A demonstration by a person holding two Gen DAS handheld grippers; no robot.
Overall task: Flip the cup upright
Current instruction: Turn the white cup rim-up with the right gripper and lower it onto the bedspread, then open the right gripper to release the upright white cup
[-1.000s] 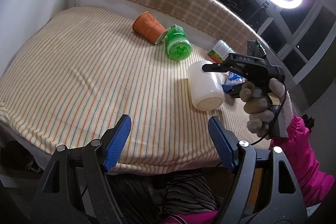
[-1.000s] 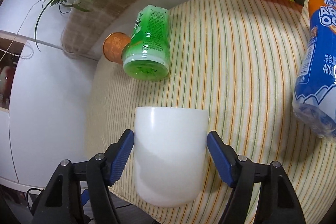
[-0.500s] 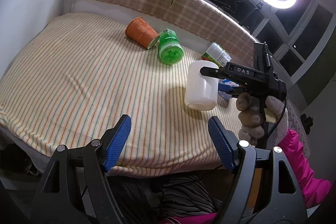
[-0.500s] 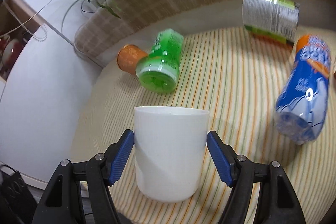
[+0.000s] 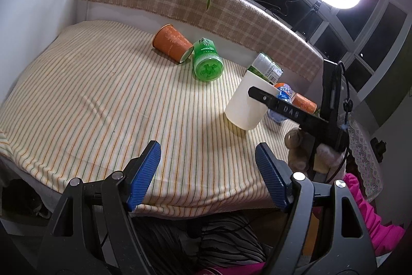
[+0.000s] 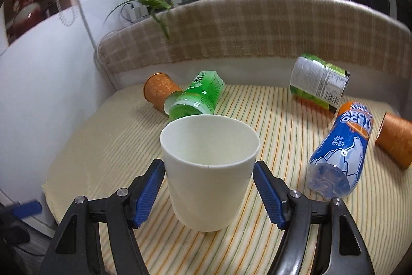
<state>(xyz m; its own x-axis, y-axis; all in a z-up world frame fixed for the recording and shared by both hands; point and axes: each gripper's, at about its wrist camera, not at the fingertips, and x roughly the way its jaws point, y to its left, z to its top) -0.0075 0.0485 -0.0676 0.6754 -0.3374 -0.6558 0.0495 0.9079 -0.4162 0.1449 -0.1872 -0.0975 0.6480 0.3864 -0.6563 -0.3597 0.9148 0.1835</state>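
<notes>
A white paper cup (image 6: 209, 172) stands mouth up on the striped cloth, between the blue pads of my right gripper (image 6: 209, 193). The pads sit close beside its walls; whether they press it or stand just off it is unclear. In the left wrist view the cup (image 5: 246, 105) stands at mid right with the right gripper (image 5: 260, 97) reaching in from the right. My left gripper (image 5: 207, 175) is open and empty over the table's near edge, well short of the cup.
An orange cup (image 5: 172, 43) and a green bottle (image 5: 207, 61) lie on their sides at the back. A labelled can (image 6: 319, 80), a blue bottle (image 6: 340, 150) and another orange cup (image 6: 395, 139) lie to the right. A checked backrest (image 6: 257, 27) bounds the far side.
My right gripper has turned the white cup from lying mouth-away on its side to upright, mouth up, and brought it down onto the cloth. The left gripper stayed put.
</notes>
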